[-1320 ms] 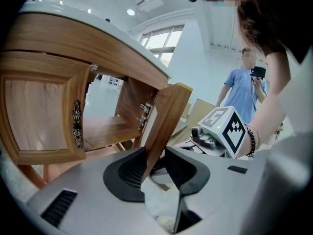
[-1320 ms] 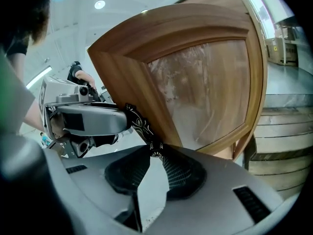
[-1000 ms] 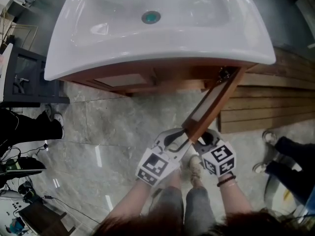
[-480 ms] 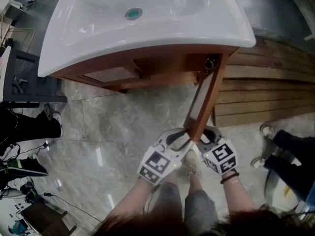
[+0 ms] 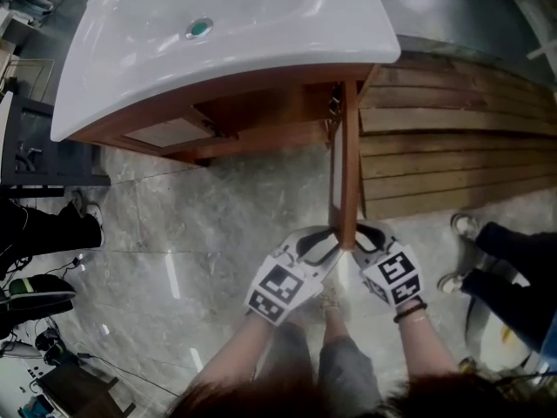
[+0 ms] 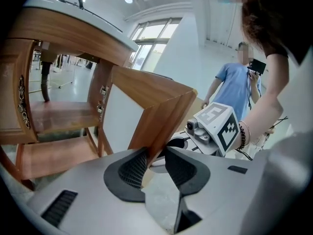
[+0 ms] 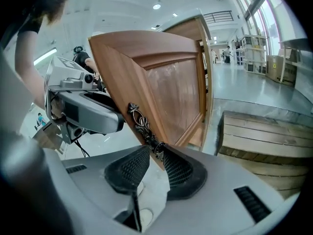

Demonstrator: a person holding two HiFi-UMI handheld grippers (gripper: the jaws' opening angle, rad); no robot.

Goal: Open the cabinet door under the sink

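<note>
The white sink (image 5: 218,33) tops a brown wooden cabinet (image 5: 261,116). Its cabinet door (image 5: 348,164) stands swung out, edge toward me. My left gripper (image 5: 335,244) is shut on the door's free lower corner (image 6: 151,146), which is wedged between its pads. My right gripper (image 5: 357,238) is at the same edge from the other side. The ornate metal handle (image 7: 144,126) lies against its right pad (image 7: 178,170), with a gap to the left pad; these jaws have just been opening. The other door (image 5: 165,131) stays shut.
Wooden planks (image 5: 452,146) lie on the floor right of the door. A person's shoes (image 5: 461,229) are at the right, and another person in blue (image 6: 234,87) stands behind. A dark stand (image 5: 43,146) is at the left. The cabinet shelf (image 6: 54,116) shows inside.
The door has swung further out, from slanting right to pointing straight at me. Both grippers moved left with its free edge, staying on either side of it.
</note>
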